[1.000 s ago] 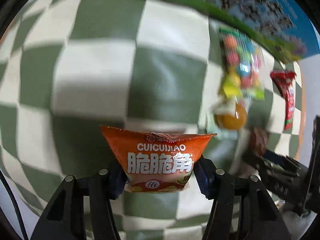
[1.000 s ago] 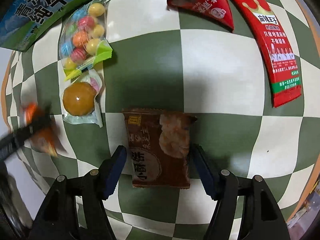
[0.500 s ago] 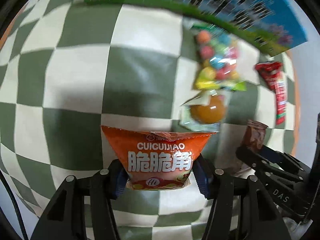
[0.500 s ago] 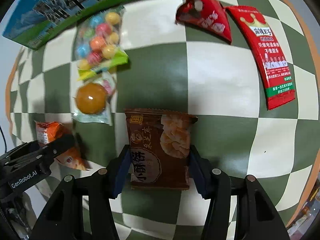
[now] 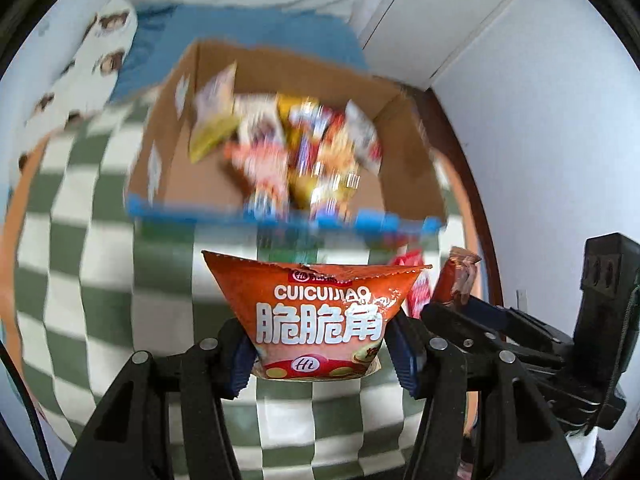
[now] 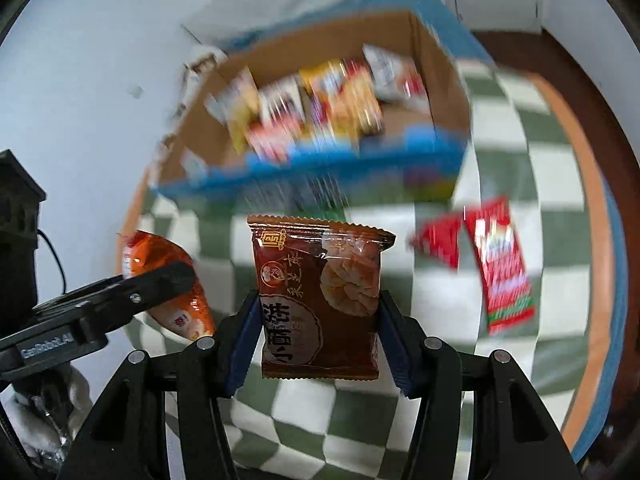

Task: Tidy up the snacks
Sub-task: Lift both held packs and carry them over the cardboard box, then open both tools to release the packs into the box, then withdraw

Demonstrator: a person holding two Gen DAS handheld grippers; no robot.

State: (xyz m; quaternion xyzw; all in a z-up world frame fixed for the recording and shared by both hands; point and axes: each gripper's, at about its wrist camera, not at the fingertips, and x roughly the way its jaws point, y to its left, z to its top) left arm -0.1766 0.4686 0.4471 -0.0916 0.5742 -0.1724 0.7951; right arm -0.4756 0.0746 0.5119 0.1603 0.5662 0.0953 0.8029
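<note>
Orange snack packet (image 5: 320, 320), left wrist view: clamped between the left gripper (image 5: 320, 354) pads, above the checked cloth (image 5: 80, 280); cardboard box (image 5: 400, 148) of blurred snacks beyond. Brown biscuit packet (image 6: 320, 300), right wrist view: pinched upright in the right gripper (image 6: 316, 344), box (image 6: 440, 68) behind; two red packets (image 6: 502, 268) lying on the cloth at right.

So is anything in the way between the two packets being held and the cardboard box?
Nothing visible. The orange packet and the brown packet are both lifted off the checkered cloth, and the open cardboard box lies straight ahead, its top uncovered. Only its near wall needs clearing.
</note>
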